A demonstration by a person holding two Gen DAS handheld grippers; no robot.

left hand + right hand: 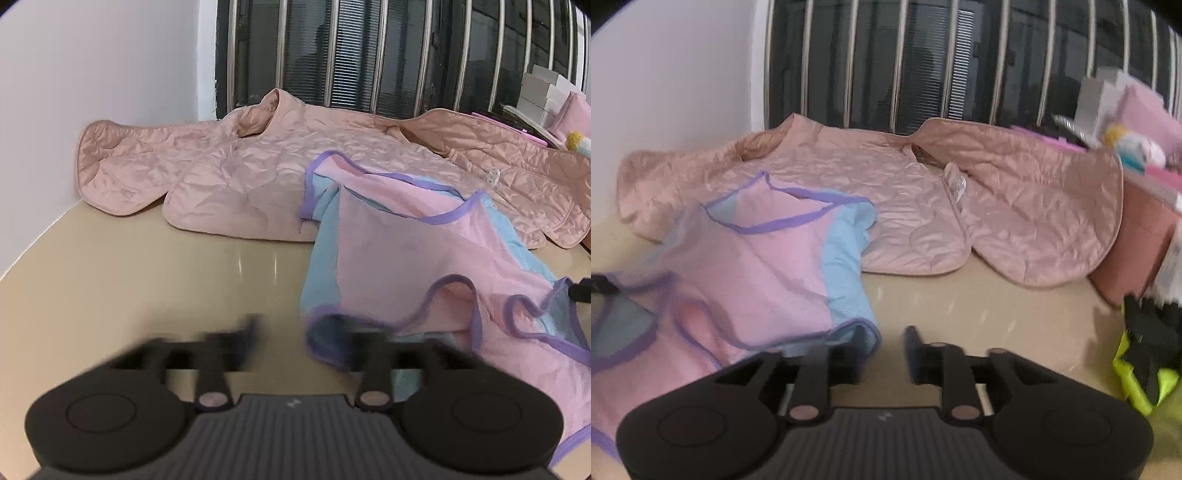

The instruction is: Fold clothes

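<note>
A pink and light-blue garment with purple trim lies crumpled on the beige table; it also shows in the right wrist view. My left gripper is open and blurred, its right finger at the garment's near purple hem, its left finger over bare table. My right gripper is open and empty, just right of the garment's blue hem corner. A quilted pink jacket lies spread out behind the garment, also in the right wrist view.
A white wall stands at the left and a barred dark window at the back. White boxes and pink items crowd the right end. A black and neon-yellow item lies at the near right.
</note>
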